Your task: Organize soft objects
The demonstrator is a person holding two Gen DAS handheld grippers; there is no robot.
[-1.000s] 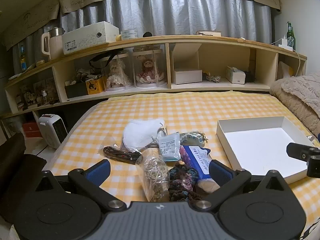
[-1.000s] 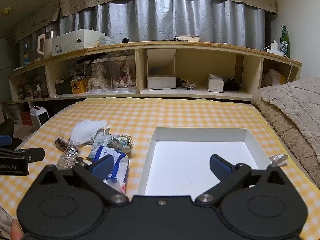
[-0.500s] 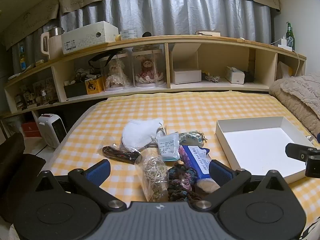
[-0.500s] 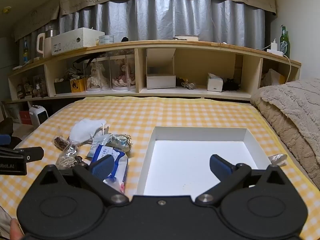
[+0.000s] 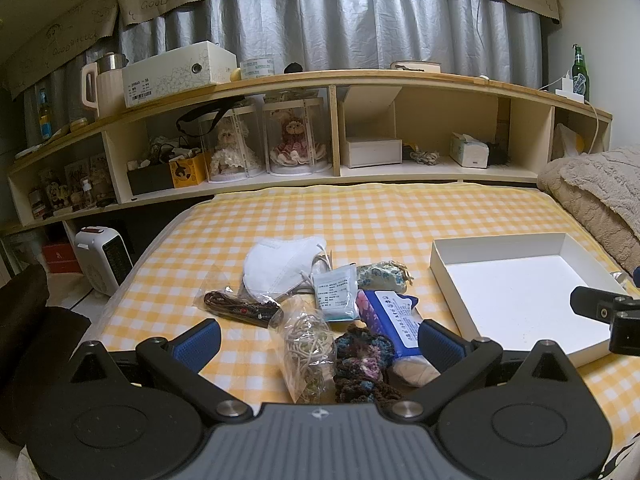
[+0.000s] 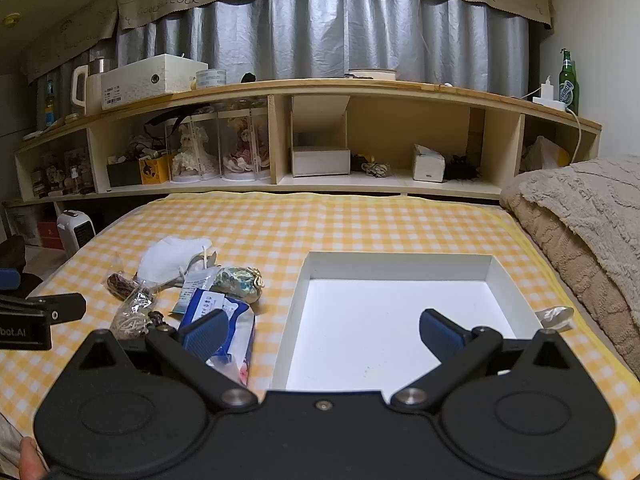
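Note:
A heap of soft items lies on the yellow checked bed cover: a white face mask (image 5: 282, 264), a small teal packet (image 5: 335, 291), a floral pouch (image 5: 382, 276), a blue tissue pack (image 5: 390, 322), a clear bag of string (image 5: 308, 350), a dark crochet piece (image 5: 360, 364) and a bag of brown cord (image 5: 236, 306). My left gripper (image 5: 318, 342) hovers open just in front of the heap, nothing between its fingers. The white open box (image 6: 400, 316) lies to the right, and my right gripper (image 6: 322, 330) hangs open over its near edge. The mask (image 6: 172, 254) and tissue pack (image 6: 224, 320) also show in the right wrist view.
A long wooden shelf (image 5: 360, 80) with dolls, boxes and clutter runs behind the bed. A beige blanket (image 6: 580, 216) is piled at the right. A small white heater (image 5: 103, 254) stands on the floor at the left. A crumpled clear wrapper (image 6: 556, 314) lies by the box.
Both views have shifted only very slightly; the heap and box sit in the same places and both grippers remain open.

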